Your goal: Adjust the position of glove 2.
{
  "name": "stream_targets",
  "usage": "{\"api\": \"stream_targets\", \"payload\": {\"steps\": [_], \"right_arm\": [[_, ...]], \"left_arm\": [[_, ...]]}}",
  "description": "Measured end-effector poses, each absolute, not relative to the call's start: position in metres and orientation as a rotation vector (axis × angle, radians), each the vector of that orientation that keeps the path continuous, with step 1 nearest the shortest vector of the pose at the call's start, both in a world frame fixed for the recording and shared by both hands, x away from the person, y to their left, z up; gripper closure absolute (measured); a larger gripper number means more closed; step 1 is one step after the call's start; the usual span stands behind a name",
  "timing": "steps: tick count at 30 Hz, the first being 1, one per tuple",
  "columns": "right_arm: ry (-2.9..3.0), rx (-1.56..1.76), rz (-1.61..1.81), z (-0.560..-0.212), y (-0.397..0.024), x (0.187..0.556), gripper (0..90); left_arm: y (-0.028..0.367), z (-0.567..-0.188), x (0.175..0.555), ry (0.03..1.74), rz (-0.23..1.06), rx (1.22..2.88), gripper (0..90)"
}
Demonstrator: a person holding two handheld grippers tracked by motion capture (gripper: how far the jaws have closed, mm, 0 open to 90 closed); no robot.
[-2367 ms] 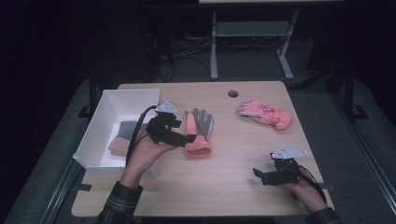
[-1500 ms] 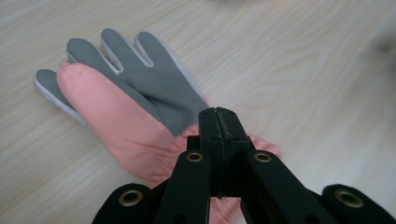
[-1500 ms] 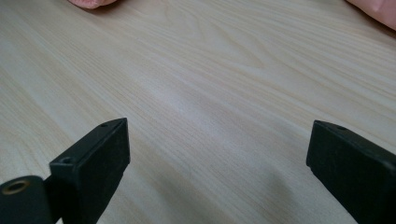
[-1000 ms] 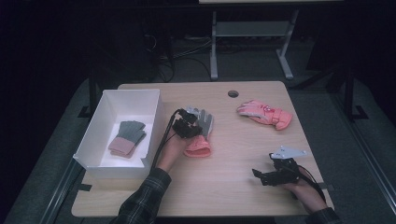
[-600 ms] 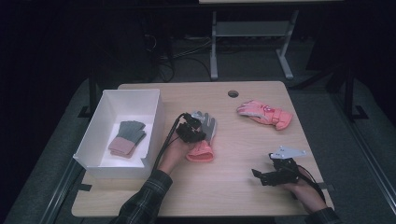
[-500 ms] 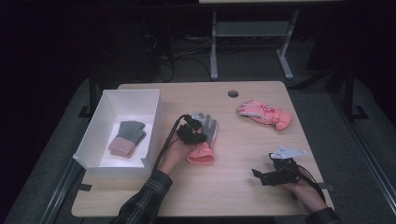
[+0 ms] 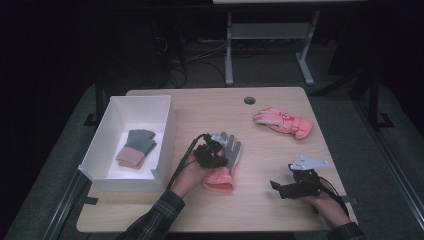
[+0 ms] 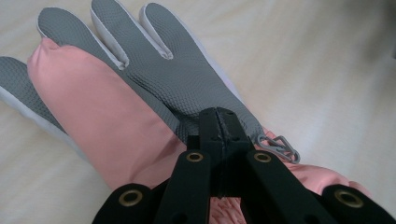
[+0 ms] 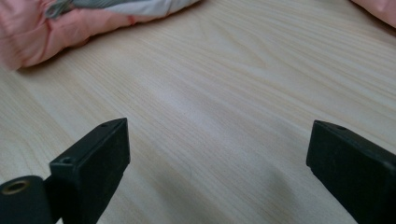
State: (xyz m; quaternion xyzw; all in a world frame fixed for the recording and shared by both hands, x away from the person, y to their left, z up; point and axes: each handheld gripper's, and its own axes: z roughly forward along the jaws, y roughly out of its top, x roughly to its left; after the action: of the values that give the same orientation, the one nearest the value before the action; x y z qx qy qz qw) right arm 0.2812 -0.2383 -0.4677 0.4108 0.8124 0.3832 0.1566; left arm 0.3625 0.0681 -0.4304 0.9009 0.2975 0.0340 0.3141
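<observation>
A glove (image 7: 231,151) with a grey textured palm and pink cuff lies palm up at the table's middle. My left gripper (image 7: 212,155) lies on it from the left, jaws shut on the glove's fabric near the wrist. In the left gripper view the shut left gripper (image 8: 217,117) pinches the grey palm of the glove (image 8: 140,88) beside a small grey clip (image 8: 279,147). My right gripper (image 7: 280,187) rests open at the front right. The open right gripper (image 9: 217,149) has bare wood between its jaws, with the glove's pink cuff (image 9: 37,28) farther off.
A second pink glove (image 7: 283,121) lies at the back right, its edge (image 9: 379,7) in the right gripper view. A white box (image 7: 167,131) stands at the left and holds a green and pink glove (image 7: 136,147). A cable hole (image 7: 249,100) is near the far edge.
My left gripper has slid right and toward the near edge, and the grey and pink glove came with it. The right gripper has stayed put.
</observation>
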Motion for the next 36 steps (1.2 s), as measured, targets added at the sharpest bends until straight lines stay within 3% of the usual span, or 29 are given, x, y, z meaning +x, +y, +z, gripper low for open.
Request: {"api": "stream_targets", "payload": {"steps": [13,20,28,36], "right_arm": [[2.326,1.177,1.094,-0.467,-0.238,0.281,5.7],[2.328,1.167,1.093,-0.467,-0.237,0.281,5.7],[2.323,1.169,1.098,-0.467,-0.239,0.281,5.7],[2.326,1.169,1.090,-0.467,-0.237,0.280,5.7]], "left_arm": [[0.050,-0.430,0.313,0.649,-0.084,2.386,89.7],[0.046,-0.427,0.306,0.628,-0.081,2.375,89.6],[0.082,-0.413,0.299,0.681,-0.008,2.338,89.6],[0.112,-0.429,0.283,0.757,-0.004,2.371,89.6]]}}
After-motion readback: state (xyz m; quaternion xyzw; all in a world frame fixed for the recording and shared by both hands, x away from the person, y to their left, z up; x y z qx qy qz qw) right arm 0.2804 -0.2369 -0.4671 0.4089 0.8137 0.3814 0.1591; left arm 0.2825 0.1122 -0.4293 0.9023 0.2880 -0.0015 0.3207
